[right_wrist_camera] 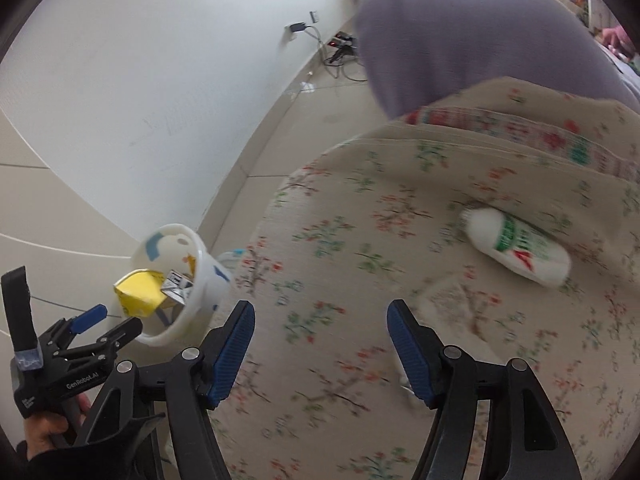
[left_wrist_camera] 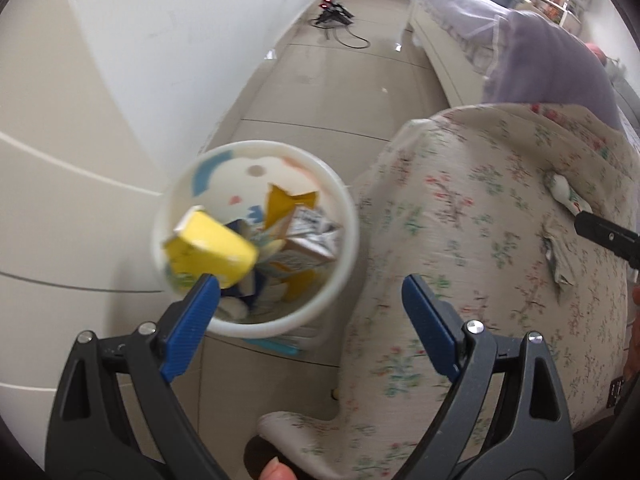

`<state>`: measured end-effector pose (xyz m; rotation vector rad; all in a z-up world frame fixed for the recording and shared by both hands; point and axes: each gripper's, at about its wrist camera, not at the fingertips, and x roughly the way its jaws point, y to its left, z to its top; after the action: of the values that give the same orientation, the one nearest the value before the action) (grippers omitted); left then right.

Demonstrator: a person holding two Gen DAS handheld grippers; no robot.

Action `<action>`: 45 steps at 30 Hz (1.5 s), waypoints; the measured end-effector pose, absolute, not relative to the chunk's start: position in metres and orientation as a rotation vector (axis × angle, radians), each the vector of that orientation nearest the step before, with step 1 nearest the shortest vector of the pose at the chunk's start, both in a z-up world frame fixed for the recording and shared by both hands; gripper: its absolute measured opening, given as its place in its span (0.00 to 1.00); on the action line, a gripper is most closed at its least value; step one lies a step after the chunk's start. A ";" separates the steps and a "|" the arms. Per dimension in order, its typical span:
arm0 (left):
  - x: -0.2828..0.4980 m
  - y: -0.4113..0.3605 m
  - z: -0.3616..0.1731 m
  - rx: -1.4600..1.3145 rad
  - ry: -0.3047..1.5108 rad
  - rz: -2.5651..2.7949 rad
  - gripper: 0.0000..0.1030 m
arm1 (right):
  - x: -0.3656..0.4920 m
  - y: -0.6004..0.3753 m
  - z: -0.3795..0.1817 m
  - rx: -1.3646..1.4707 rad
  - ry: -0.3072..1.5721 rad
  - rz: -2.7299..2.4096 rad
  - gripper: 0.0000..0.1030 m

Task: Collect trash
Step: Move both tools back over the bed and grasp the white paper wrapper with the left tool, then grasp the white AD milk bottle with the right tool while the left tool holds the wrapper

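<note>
The white bottle (right_wrist_camera: 516, 245) lies crosswise on the bed (right_wrist_camera: 340, 280), ahead-right of the right gripper (right_wrist_camera: 320, 320), jaws spread and empty; the left gripper (left_wrist_camera: 310, 292), jaws also spread, hangs by the bin (left_wrist_camera: 340, 216).

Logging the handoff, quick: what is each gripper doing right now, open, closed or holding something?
Left gripper: open, holding nothing; the yellow carton sits over the bin.
Right gripper: open, empty, above the floral bedspread.

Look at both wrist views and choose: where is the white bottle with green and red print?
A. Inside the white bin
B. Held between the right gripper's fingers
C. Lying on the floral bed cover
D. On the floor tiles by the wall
C: the white bottle lies on its side on the floral bed cover, beyond the open, empty right gripper and apart from the white bin.
</note>
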<state>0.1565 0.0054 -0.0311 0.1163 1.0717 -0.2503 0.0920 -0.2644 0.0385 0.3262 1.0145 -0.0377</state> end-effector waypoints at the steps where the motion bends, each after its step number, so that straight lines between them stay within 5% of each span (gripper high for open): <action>1: 0.155 -0.001 -0.031 0.124 1.072 -0.256 0.90 | 0.086 -0.272 0.038 0.326 1.016 -0.054 0.68; 26: 0.106 -0.200 -0.049 0.099 1.128 -0.482 0.89 | 0.005 -0.413 0.021 0.444 1.031 -0.267 0.68; 35: 0.106 -0.239 -0.066 0.065 1.132 -0.552 0.55 | 0.000 -0.445 0.011 0.497 1.039 -0.309 0.69; 38: 0.100 -0.251 -0.067 0.138 1.085 -0.555 0.37 | 0.001 -0.449 0.010 0.504 1.037 -0.311 0.68; 45: 0.102 -0.242 -0.051 0.131 1.041 -0.577 0.24 | 0.022 -0.444 0.016 0.465 1.017 -0.257 0.68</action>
<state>0.1023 -0.2418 -0.0508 0.1310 1.0411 -0.5771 0.0219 -0.4435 0.0159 0.4649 1.0166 -0.2572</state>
